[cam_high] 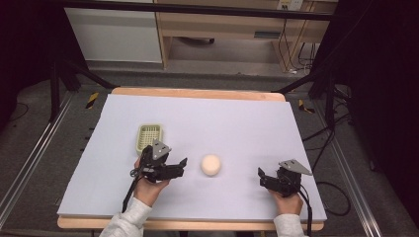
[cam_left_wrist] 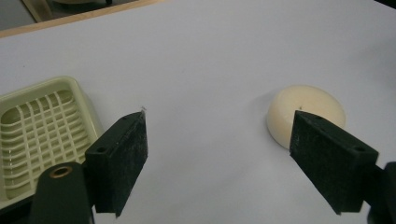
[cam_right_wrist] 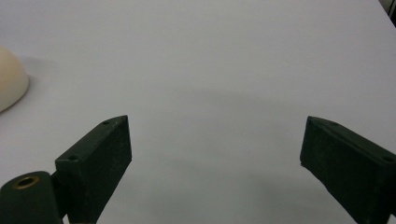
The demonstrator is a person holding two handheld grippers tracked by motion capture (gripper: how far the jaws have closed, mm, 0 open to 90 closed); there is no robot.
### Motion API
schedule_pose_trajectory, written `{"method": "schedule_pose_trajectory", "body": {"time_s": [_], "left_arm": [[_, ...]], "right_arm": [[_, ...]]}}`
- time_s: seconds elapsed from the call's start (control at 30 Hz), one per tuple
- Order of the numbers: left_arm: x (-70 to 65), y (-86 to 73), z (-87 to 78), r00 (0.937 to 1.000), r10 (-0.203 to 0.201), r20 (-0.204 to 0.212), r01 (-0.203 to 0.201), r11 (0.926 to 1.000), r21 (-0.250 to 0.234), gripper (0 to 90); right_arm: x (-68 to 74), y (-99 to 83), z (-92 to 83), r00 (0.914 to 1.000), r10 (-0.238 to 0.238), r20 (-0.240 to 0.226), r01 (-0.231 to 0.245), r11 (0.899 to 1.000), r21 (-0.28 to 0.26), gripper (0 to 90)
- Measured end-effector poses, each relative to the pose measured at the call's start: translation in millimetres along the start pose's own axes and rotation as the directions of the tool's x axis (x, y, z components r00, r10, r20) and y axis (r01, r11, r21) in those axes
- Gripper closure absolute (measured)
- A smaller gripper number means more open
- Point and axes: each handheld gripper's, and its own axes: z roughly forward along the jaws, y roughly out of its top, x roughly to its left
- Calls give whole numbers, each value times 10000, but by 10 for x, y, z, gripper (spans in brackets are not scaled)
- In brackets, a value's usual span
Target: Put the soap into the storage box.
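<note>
A round cream-coloured soap-like lump point(cam_high: 211, 165) lies on the pale sheet near the table's middle front. A pale green slatted dish point(cam_high: 149, 137) sits to its left and farther back. My left gripper point(cam_high: 179, 167) is open just left of the lump, with the dish behind it. In the left gripper view the lump point(cam_left_wrist: 306, 114) lies ahead by the right jaw and the dish point(cam_left_wrist: 39, 128) is at the left. My right gripper point(cam_high: 262, 176) is open at the front right, well apart from the lump point(cam_right_wrist: 10, 78), which shows at the left edge of the right gripper view.
The pale lilac sheet point(cam_high: 237, 128) covers a wooden table point(cam_high: 197, 93). Beyond it are the floor, black frame posts point(cam_high: 54, 84) and cables point(cam_high: 321, 143) at the right. A wooden cabinet point(cam_high: 232, 29) stands at the back.
</note>
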Motion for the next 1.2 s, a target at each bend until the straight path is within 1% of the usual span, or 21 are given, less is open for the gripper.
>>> {"method": "schedule_pose_trajectory", "body": {"time_s": [0.07, 0.13, 0.27, 0.37, 0.5, 0.6, 0.63, 0.67, 0.87, 0.97, 1.07, 1.2], "left_arm": [[-7, 3, 6, 10000, 4, 37, -4, 10000, 46, 189], [-29, 8, 30, 10000, -49, 72, 49, 10000, -13, 189], [-72, 17, 79, 9999, 67, 105, -69, 9999, 126, 184], [-86, 22, 97, 9999, 52, 139, -54, 9999, 139, 184], [-132, 45, 145, 9998, 103, 187, -105, 9998, 140, 181], [-161, 50, 182, 9996, 65, 275, -70, 9998, 184, 178], [-174, 51, 198, 9997, 62, 247, -67, 9998, 169, 177], [-183, 54, 207, 9996, 59, 287, -66, 9997, 235, 176], [-260, 67, 264, 9987, -12, 511, 2, 9998, 193, 170], [-296, 75, 282, 9986, 91, 519, -103, 9997, 226, 164], [-328, 82, 305, 9984, 72, 569, -85, 9997, 239, 160], [-367, 87, 343, 9981, 202, 576, -225, 9989, 410, 152]], "right_arm": [[0, 0, 0, 10000, 9, -5, -9, 10000, 10, 93], [-1, -1, 2, 10000, -12, 10, 12, 10000, 2, 93], [0, -1, 6, 10000, -23, 13, 23, 10000, 29, 93], [0, -2, 6, 10000, -30, 15, 30, 10000, 24, 93], [-1, -2, 6, 10000, -28, 17, 28, 10000, 17, 93], [1, -2, 6, 10000, -24, 0, 24, 10000, 36, 93], [1, -2, 6, 10000, -29, 5, 29, 10000, 31, 93], [0, -2, 7, 10000, -20, -3, 20, 10000, 36, 93], [-3, -3, 9, 10000, -45, 8, 45, 10000, 41, 93], [-3, -3, 8, 10000, -36, 14, 36, 10000, 34, 92], [-4, -3, 8, 10000, -22, 9, 22, 10000, 31, 93], [-5, -3, 9, 10000, -19, 5, 19, 10000, 37, 90]]}}
